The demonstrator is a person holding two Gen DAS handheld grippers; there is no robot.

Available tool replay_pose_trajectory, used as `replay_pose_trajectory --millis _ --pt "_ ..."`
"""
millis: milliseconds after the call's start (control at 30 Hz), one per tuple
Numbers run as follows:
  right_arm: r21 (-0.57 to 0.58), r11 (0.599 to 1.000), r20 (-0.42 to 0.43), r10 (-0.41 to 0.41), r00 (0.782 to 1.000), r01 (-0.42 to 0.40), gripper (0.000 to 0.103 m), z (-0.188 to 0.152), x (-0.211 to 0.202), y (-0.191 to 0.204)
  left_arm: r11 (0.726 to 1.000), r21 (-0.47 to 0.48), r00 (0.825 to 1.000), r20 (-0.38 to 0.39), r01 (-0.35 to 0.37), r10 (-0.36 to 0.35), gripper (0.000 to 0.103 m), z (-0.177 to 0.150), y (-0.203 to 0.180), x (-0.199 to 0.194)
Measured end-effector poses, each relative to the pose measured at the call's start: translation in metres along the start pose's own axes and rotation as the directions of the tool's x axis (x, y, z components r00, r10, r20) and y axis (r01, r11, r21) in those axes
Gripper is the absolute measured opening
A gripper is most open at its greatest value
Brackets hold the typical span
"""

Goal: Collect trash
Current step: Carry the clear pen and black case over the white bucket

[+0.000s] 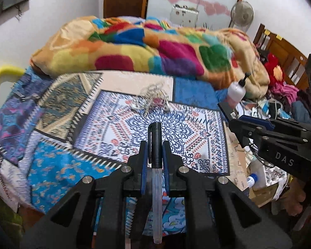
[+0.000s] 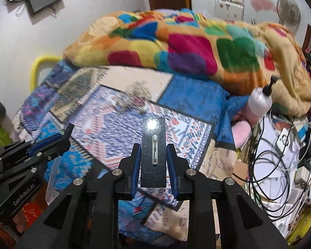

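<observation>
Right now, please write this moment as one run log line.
left hand-held gripper: shut on pen | right hand-held gripper: shut on black card | both above bedspread | tangled wires on bed

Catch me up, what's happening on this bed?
A person is clearing items off the patchwork bedspread with two handheld grippers. The left gripper is shut on a black-capped pen; the right gripper is shut on a flat black card with a small clip on it. Both items are held above the bed. A tangle of thin wire lies on the spread.
</observation>
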State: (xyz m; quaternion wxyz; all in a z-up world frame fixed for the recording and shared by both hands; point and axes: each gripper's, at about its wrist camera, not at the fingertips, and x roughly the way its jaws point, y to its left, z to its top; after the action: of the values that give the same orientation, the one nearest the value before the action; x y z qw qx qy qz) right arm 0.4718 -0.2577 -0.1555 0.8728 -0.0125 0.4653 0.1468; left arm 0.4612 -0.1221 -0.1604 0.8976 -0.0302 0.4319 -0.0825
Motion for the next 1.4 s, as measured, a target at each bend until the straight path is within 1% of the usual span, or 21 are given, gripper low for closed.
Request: replay_pose_trajectory --millis 167,400,600,767,933,1067,1233,1400 --pt "-0.042 0.999 0.060 0.026 0.998 -0.023 0.022 0.002 -0.037 0.032 1.000 -0.026 0.998 0.057 -0.014 0.015 0.012 -0.007 0.011 -0.046" --pt "-0.095 0.993 0.112 0.075 0.991 -0.064 0.022 -0.002 -0.070 0.080 0.995 -0.085 0.991 0.123 -0.048 0.058 0.012 -0.027 0.042 -0.107" --pt "-0.154 0.983 0.125 0.121 0.985 -0.101 0.022 -0.014 -0.088 0.127 0.986 -0.137 0.982 0.154 -0.091 0.112 0.012 -0.052 0.076 -0.148" --pt "-0.198 0.968 0.112 0.180 0.977 -0.156 0.022 -0.027 -0.094 0.167 0.971 -0.198 0.973 0.160 -0.136 0.169 0.012 -0.079 0.110 -0.177" --pt "-0.256 0.942 0.075 0.242 0.967 -0.216 0.022 -0.039 -0.090 0.216 0.943 -0.275 0.960 0.149 -0.188 0.235 0.012 -0.112 0.149 -0.206" --pt "-0.312 0.915 0.039 0.280 0.959 -0.255 0.022 -0.051 -0.086 0.253 0.912 -0.342 0.948 0.137 -0.226 0.286 0.012 -0.140 0.180 -0.228" --pt "-0.386 0.871 -0.013 0.324 0.946 -0.304 0.022 -0.067 -0.080 0.303 0.864 -0.422 0.933 0.100 -0.275 0.346 0.012 -0.179 0.218 -0.248" --pt "-0.447 0.826 -0.076 0.348 0.934 -0.344 0.022 -0.084 -0.069 0.348 0.816 -0.490 0.925 0.050 -0.307 0.378 0.012 -0.213 0.251 -0.256"
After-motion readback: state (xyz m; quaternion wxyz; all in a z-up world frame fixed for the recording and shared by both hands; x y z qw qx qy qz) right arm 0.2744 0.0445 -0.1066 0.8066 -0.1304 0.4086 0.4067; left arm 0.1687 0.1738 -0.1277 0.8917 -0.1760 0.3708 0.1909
